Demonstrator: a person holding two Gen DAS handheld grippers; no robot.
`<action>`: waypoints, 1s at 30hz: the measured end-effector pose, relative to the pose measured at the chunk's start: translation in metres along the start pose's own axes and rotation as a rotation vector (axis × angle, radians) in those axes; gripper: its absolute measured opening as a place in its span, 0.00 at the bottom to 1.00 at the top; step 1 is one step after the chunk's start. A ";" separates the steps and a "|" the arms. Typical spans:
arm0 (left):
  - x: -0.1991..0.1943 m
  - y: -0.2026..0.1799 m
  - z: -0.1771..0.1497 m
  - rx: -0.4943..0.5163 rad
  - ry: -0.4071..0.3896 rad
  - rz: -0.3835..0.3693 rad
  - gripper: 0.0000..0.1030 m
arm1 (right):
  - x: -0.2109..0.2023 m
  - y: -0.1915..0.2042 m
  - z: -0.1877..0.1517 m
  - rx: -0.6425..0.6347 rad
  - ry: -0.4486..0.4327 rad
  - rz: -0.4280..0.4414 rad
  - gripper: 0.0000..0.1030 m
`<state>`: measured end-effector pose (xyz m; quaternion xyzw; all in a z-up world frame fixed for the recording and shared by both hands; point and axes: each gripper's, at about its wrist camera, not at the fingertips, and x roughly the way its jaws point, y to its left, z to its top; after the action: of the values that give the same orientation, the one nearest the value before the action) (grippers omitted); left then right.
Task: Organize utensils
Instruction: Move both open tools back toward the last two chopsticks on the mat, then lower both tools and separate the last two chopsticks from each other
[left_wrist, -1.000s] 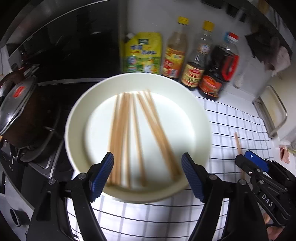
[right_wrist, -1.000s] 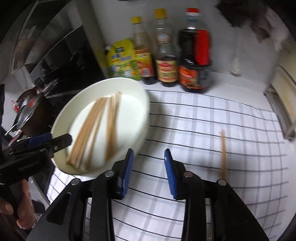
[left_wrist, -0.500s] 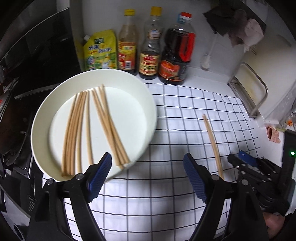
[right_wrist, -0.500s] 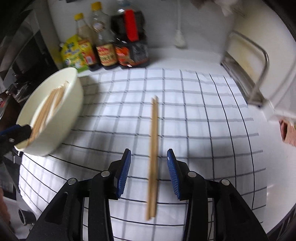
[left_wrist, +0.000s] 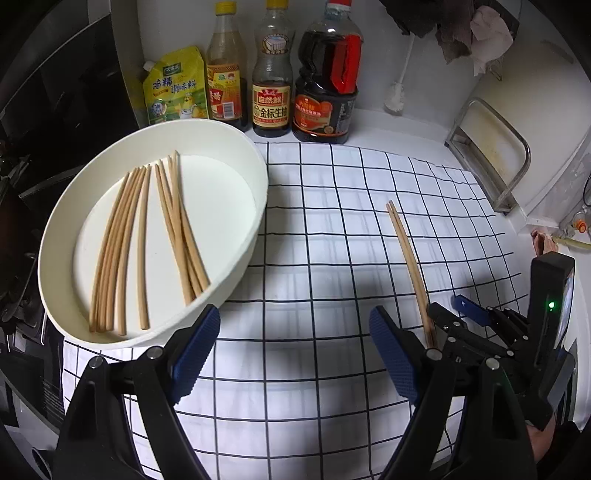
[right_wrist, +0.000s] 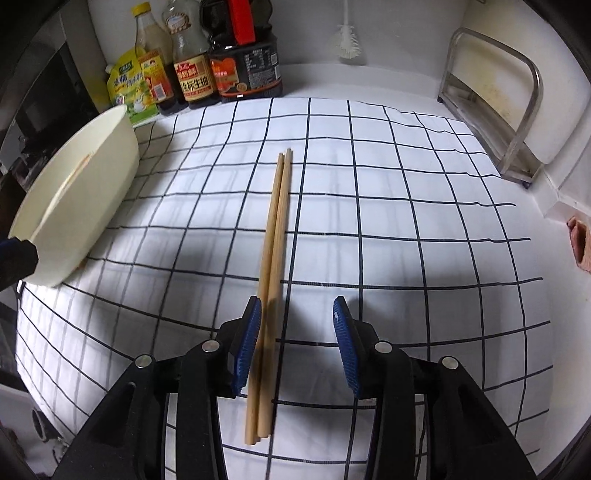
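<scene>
A pair of wooden chopsticks (right_wrist: 275, 236) lies side by side on the white checked cloth (right_wrist: 388, 221); the pair also shows in the left wrist view (left_wrist: 408, 254). My right gripper (right_wrist: 297, 345) is open, its jaws astride the near end of the pair, which lies close to the left pad. It also shows in the left wrist view (left_wrist: 448, 312). A white oval bowl (left_wrist: 255, 221) at the left holds several chopsticks (left_wrist: 147, 236). My left gripper (left_wrist: 291, 354) is open and empty beside the bowl's near rim.
Three sauce bottles (left_wrist: 271, 74) and a yellow pouch (left_wrist: 173, 86) stand against the back wall. A metal rack (left_wrist: 491, 147) stands at the right. A dark stove with a pot is left of the bowl. The bowl also shows at the left in the right wrist view (right_wrist: 85, 192).
Both grippers swung right, away from the bowl. My right gripper moved over the loose pair and came down until its open jaws straddle the near end.
</scene>
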<state>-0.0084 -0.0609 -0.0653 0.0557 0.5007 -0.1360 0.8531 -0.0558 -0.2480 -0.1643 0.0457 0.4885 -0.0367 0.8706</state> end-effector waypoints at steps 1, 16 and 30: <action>0.001 -0.002 -0.001 0.001 0.002 0.002 0.79 | 0.001 -0.001 -0.001 0.000 0.000 0.003 0.38; 0.016 -0.019 -0.001 0.008 0.028 -0.001 0.79 | 0.010 0.010 -0.006 -0.109 -0.007 0.007 0.30; 0.055 -0.066 -0.003 0.052 0.054 -0.047 0.79 | 0.003 -0.033 -0.009 -0.064 -0.017 0.020 0.06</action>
<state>-0.0047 -0.1327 -0.1121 0.0695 0.5212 -0.1674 0.8340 -0.0654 -0.2796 -0.1732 0.0225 0.4816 -0.0129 0.8760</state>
